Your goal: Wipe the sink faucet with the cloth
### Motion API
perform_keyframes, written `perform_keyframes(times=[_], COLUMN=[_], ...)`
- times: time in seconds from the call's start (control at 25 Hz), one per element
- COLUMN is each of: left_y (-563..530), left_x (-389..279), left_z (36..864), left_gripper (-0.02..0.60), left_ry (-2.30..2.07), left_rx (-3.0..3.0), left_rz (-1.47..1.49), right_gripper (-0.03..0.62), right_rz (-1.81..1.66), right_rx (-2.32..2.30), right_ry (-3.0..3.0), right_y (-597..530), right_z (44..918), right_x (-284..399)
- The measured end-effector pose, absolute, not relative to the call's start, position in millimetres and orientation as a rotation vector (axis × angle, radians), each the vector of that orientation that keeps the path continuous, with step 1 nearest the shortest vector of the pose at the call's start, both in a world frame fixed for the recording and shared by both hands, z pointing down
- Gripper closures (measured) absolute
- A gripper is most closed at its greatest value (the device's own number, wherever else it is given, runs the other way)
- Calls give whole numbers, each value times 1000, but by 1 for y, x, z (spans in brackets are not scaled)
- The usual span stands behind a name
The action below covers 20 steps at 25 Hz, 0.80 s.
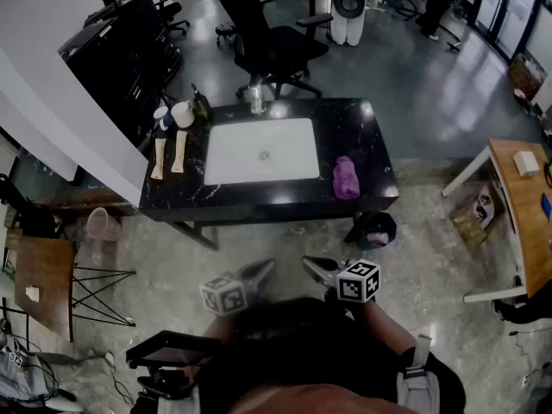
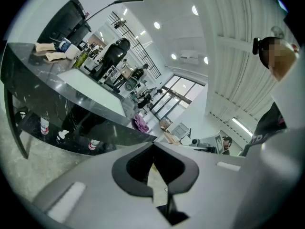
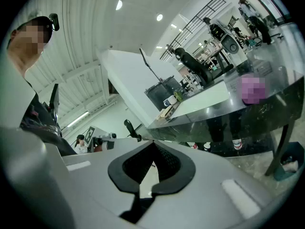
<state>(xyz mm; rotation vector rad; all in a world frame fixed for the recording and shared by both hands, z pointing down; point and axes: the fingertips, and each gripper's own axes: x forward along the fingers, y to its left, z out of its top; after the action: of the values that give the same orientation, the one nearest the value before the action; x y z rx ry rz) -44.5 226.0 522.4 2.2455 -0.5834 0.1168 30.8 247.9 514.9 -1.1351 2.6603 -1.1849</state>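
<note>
Grey left tongs (image 1: 268,266) closed, empty | right tongs (image 1: 308,261) likewise | both tilted slightly down

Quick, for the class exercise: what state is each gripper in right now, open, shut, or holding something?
Left gripper: shut, nothing between its jaws.
Right gripper: shut, nothing between its jaws.

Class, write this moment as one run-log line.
stage: before start | left gripper: shut, empty | right gripper: shut, empty | cloth: on counter, right of sink | faucet: untouched

Glossy black countertop (image 1: 362,145), soft cloth (image 1: 346,178)
</note>
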Motion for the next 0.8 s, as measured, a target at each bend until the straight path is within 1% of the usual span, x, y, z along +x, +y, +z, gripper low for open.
perform_keyframes(times=[0.8], left_y=[224], left_x=[-37], left_z=[516], left_gripper=[584], left_ry=[-572], left_rx=[2256], left_rz=[105], right_gripper=[585], right_rz=[-1181], right_rx=[-1138], right_ry=[2665], right_y=[249], right_z=[510], right_x=[37])
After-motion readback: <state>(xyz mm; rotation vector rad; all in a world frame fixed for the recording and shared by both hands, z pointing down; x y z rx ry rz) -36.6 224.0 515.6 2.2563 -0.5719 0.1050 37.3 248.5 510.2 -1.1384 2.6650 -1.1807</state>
